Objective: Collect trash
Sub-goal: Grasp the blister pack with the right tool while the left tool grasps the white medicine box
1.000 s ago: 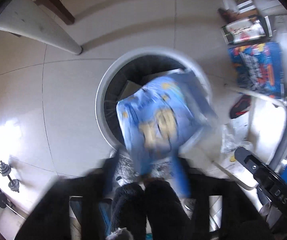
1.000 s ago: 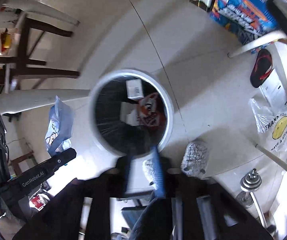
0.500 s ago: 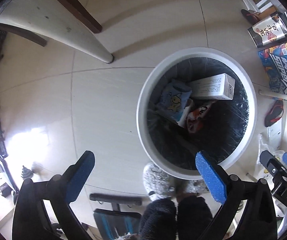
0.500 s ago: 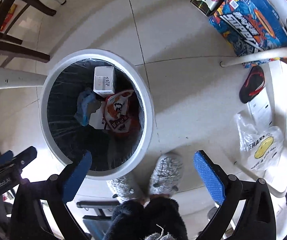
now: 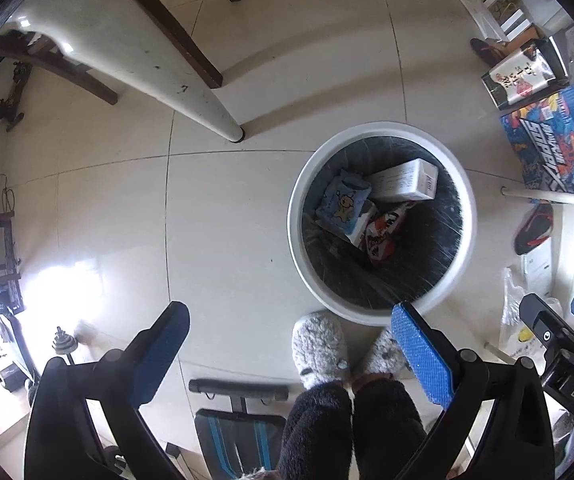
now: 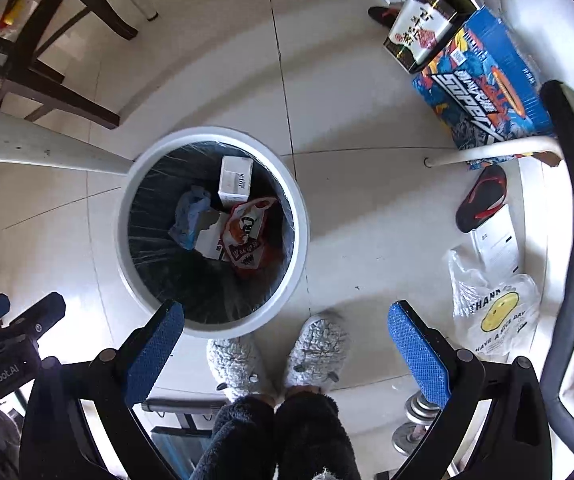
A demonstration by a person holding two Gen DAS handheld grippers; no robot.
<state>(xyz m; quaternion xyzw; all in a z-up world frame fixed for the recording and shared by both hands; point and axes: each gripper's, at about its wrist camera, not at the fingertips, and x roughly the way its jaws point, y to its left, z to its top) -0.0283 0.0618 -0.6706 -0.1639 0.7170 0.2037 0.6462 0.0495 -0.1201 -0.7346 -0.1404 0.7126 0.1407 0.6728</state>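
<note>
Both cameras look straight down at a tiled floor (image 5: 227, 208).

In the left wrist view, a pale table leg (image 5: 159, 68) slants across the upper left. The left hand-held gripper (image 5: 291, 340) fills the lower edge, its blue-padded jaws spread wide with nothing between them. The person's grey fuzzy slippers (image 5: 319, 348) stand on the floor between the jaws. Just beyond the toes is the round white trash bin (image 5: 299, 184), lined with a dark bag. Inside it lie a light blue packet (image 5: 343, 204), a white carton (image 5: 405, 180) and a red and white snack bag (image 5: 383, 232), all touching one another. A blue printed box (image 5: 555, 148) rests on the floor at the right.

In the right wrist view, the bin (image 6: 127, 200) sits left of centre, holding the same blue packet (image 6: 191, 216), carton (image 6: 236, 180) and snack bag (image 6: 247, 236). The right hand-held gripper (image 6: 287, 340) is likewise wide apart and empty, with the slippers (image 6: 315, 352) between its jaws. To the right lie a black and red sandal (image 6: 481, 200) and a white plastic bag (image 6: 495, 312) with a yellow smiley, well apart from the bin.
</note>
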